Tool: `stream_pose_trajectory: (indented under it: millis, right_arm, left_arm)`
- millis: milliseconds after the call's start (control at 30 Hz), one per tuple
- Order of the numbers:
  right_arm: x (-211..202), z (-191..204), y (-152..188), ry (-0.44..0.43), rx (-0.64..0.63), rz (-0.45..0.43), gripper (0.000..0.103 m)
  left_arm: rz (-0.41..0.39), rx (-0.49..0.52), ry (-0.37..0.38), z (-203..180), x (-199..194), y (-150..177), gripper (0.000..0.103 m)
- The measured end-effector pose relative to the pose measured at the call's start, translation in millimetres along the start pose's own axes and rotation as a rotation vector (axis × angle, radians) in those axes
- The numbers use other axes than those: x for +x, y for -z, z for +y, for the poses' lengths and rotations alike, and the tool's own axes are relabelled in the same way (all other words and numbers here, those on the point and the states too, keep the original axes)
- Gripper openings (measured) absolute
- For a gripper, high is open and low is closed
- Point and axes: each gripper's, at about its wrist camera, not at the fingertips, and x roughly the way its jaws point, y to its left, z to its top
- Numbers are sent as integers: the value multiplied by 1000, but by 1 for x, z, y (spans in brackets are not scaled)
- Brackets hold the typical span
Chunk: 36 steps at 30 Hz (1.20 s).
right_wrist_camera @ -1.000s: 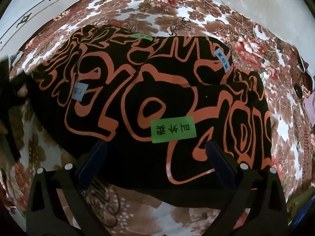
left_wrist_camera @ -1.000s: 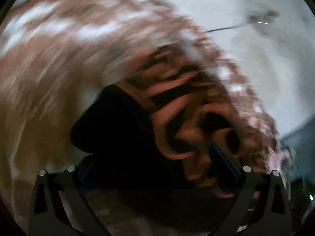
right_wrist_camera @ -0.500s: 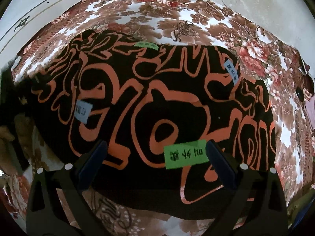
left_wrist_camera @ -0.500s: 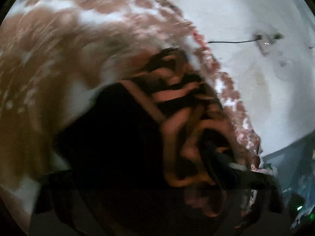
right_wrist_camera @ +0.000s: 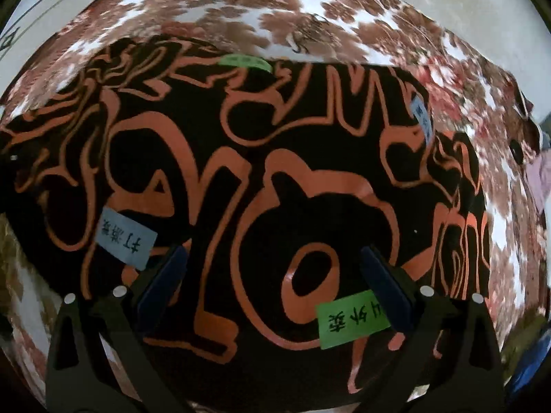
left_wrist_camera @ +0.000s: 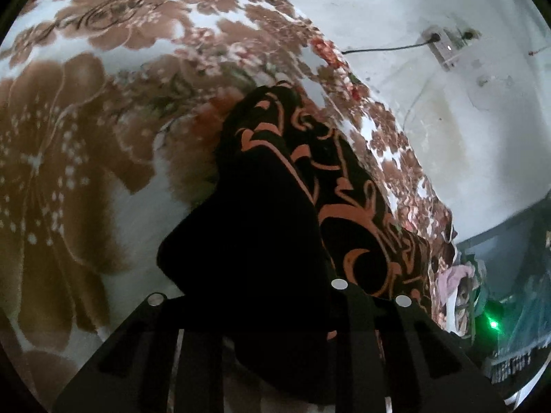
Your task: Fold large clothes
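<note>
The left gripper (left_wrist_camera: 272,313) has just been closing, its jaws narrowed onto a bunched black fold of the black-and-orange garment (left_wrist_camera: 347,186), spread on the floral blanket (left_wrist_camera: 86,137). The right gripper (right_wrist_camera: 273,275) hovers wide apart above the garment's middle, green label (right_wrist_camera: 351,320) by its right finger

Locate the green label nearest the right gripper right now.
In the right wrist view the green label lies on the black-and-orange garment, low and right of centre, just inside the right gripper's right-hand finger; the grey-blue label sits to its left.
</note>
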Motion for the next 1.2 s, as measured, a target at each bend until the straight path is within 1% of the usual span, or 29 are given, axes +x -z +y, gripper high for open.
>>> stream_pose_trajectory:
  millis: [100,133,167,200,233,267,300,333,367,400,433,500,600,633,667,733,767,833,867,933,1000,1067,1100,1167,1200]
  right_arm:
    - [-19,-8,-2,-13,73,-57,98]
    - [-27,-12,0,3,89,-83,98]
    - [-29,-13,1,21,93,-86,98]
    - [-27,-15,4,40,95,-77,98]
    - [-16,-18,12,51,89,-30,98]
    - [-6,-20,19,39,91,0,98]
    - [0,-20,22,38,85,2,99]
    - [4,-15,26,62,43,-20,99]
    - [8,-7,29,102,-20,-57,99]
    - [12,-2,31,121,-54,-87,99]
    - [13,-3,31,118,-49,-95,99]
    - [14,-8,31,96,-11,-102,99]
    - [13,-8,31,101,-45,-94,99]
    - [4,-13,28,76,-51,-80,99]
    - [-6,-17,27,63,-46,-90,98]
    - [-26,-24,31,64,-19,-105,98]
    - [-28,-26,36,55,-13,-84,98]
    - [-13,-22,42,45,-32,-30,98]
    - [-3,-18,46,46,-41,-25,99]
    - [3,-14,49,66,-37,-63,99]
    - [2,-12,49,77,-28,-78,99]
    - [0,-16,50,49,-8,-80,99]
    - [-3,-21,49,15,4,-79,99]
    - [-14,-39,48,-81,47,-83,98]
    - [-22,-55,49,-139,80,-87,98]
  left_arm:
    - [8,37,6,-9,-3,-3,21]
    - [10,51,-2,-11,-3,-4,21]
    - [12,55,-9,-10,-3,-3,21]
    - [11,55,-14,-10,-4,-2,21]
    - [8,56,-16,-10,-5,-2,21]
    - [0,70,-18,-14,-7,-2,21]
    - [-9,89,-15,-20,-9,-2,21]
    - [-15,107,-1,-28,-11,-3,21]
    - [-19,111,11,-33,-12,-5,21]
    - [-26,114,29,-40,-14,-7,20]
    - [-36,125,44,-52,-16,-9,20]
    - [-53,161,47,-72,-19,-11,20]
    - [-81,213,48,-106,-26,-10,19]
    - [-90,232,41,-116,-28,-9,19]
    - [-102,254,30,-127,-30,-8,19]
    - [-117,276,25,-143,-35,-7,19]
    - [-123,286,23,-149,-37,-6,19]
    - [-126,308,17,-159,-40,-3,19]
    - [-123,336,8,-167,-41,-1,19]
    - [-117,377,-6,-180,-39,4,19]
    - [-113,421,-18,-195,-36,7,19]
    - [-119,461,-28,-212,-33,9,19]
    - [-122,482,-35,-222,-31,10,19]
    - [-128,525,-42,-243,-29,12,19]
    - [-130,553,-43,-255,-28,14,19]
